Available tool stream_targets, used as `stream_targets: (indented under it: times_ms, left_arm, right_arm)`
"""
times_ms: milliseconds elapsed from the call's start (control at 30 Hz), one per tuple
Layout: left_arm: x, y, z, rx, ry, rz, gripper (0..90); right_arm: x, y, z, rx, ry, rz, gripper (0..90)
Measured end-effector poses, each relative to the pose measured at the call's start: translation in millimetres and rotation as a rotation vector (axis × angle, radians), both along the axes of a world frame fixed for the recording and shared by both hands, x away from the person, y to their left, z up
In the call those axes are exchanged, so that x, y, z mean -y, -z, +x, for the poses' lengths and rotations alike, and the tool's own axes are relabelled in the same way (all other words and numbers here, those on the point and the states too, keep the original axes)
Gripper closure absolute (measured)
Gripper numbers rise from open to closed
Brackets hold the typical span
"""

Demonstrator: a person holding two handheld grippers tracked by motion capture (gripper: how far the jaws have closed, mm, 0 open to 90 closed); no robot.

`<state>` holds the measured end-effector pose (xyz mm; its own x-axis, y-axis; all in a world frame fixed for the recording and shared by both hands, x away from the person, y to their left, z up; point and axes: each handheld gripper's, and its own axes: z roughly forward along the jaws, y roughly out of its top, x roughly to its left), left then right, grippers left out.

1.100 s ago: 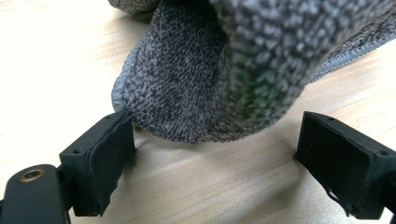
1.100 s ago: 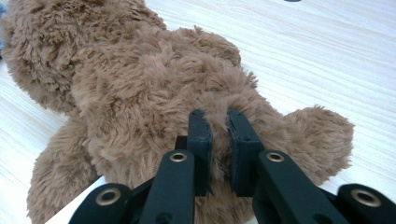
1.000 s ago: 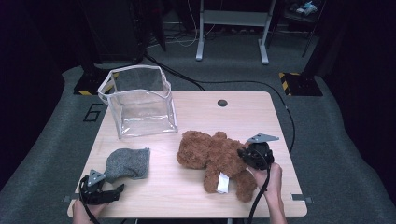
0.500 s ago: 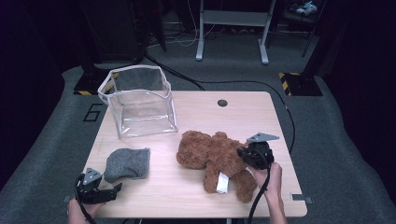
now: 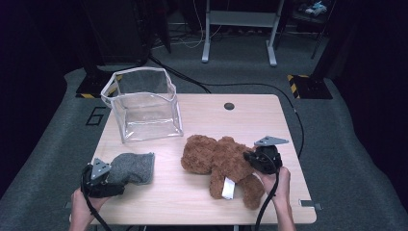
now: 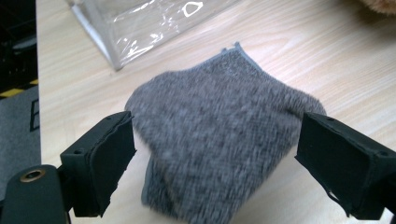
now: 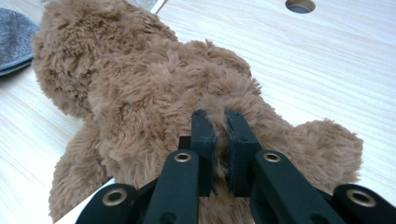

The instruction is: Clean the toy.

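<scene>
A tuft of fur on the brown teddy bear (image 7: 154, 112), lying at the near right of the counter (image 5: 202, 202), is pinched between the nearly closed right tongs (image 7: 218, 122), so that grip is judged made but the lift not yet begun. The left tongs (image 6: 215, 163) are held wide apart over the grey cloth (image 6: 219, 140) at the near left, with nothing gripped. The clear plastic bin (image 5: 144, 103) at the far left is seen empty, so, as judged, any placing is left.
</scene>
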<state>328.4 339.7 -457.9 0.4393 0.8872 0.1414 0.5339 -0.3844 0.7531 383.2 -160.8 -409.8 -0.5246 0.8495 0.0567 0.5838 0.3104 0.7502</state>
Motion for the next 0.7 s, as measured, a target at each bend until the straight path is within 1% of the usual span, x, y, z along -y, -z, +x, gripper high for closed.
stream_targets:
  times_ms: [33,67,100,133,167,200,233,267,300,333,367,400,433,467,500,533,567,600,633,700]
  left_arm:
    - [0.0,0.0,0.0,0.0,0.0,0.0,11.1]
    - [3.2,0.6,2.4,-0.014,0.008,0.001,11.1]
    - [6.1,1.1,4.8,-0.017,0.015,0.014,11.2]
    - [8.9,2.7,7.3,-0.021,0.021,0.009,11.2]
    - [12.5,5.5,12.9,-0.037,0.031,0.02,11.3]
    - [13.8,7.4,15.8,-0.034,0.032,0.032,11.4]
    - [13.8,7.4,15.8,-0.034,0.032,0.032,12.5]
    - [15.6,11.0,21.0,-0.061,0.035,0.035,14.1]
    - [15.6,11.0,21.0,-0.061,0.035,0.035,14.7]
    - [16.3,13.9,24.1,-0.059,0.033,0.043,15.2]
    - [17.1,16.0,26.4,-0.074,0.034,0.044,15.2]
    - [17.9,18.1,28.5,-0.076,0.034,0.045,15.9]
    - [18.4,20.1,30.6,-0.076,0.036,0.048,19.5]
    - [19.1,21.4,32.6,-0.076,0.033,0.054,19.5]
    - [20.1,22.8,35.9,-0.099,0.048,0.066,25.5]
    - [20.1,22.8,35.9,-0.099,0.048,0.066,30.6]
    - [21.3,24.6,37.9,-0.097,0.046,0.07,32.4]
    - [22.1,26.3,39.9,-0.108,0.05,0.071,36.5]
    - [23.2,30.0,43.3,-0.123,0.055,0.078,44.3]
    - [23.3,31.8,44.9,-0.126,0.052,0.082,53.8]
  right_arm:
    - [0.2,-0.8,0.5,0.007,-0.008,-0.002,84.2]
    - [-1.1,-1.9,-0.2,0.003,0.001,0.005,84.3]
    - [-1.0,-3.1,0.2,0.01,-0.009,-0.005,84.3]
    - [-1.0,-3.1,0.2,0.01,-0.009,-0.005,84.3]
    - [-3.1,-5.0,0.1,0.011,-0.012,-0.001,84.3]
    - [-3.9,-5.8,0.2,0.015,-0.013,0.002,84.3]
    - [-4.3,-6.6,0.5,0.018,-0.02,-0.004,84.3]
    - [-5.3,-7.2,0.4,0.022,-0.017,0.0,84.3]
    - [-5.3,-7.2,0.4,0.022,-0.017,0.0,84.3]
    - [-5.7,-8.4,0.8,0.022,-0.021,-0.007,84.3]
    - [-5.7,-8.4,0.8,0.022,-0.021,-0.007,84.3]
    - [-5.9,-8.6,1.0,0.023,-0.023,-0.007,84.3]
    - [-6.7,-8.8,1.2,0.02,-0.021,0.004,84.4]
    - [-6.7,-8.8,1.2,0.02,-0.021,0.004,84.4]
    - [-6.5,-8.9,1.2,0.02,-0.023,0.002,84.4]
    - [-6.4,-9.0,1.2,0.02,-0.027,-0.003,84.4]
    - [-6.7,-9.0,1.1,0.021,-0.028,-0.001,84.4]
    - [-6.8,-9.1,1.2,0.021,-0.031,-0.003,84.4]
    - [-6.9,-9.2,1.2,0.02,-0.034,-0.006,84.4]
    - [-7.4,-9.5,0.7,0.02,-0.03,-0.008,84.4]
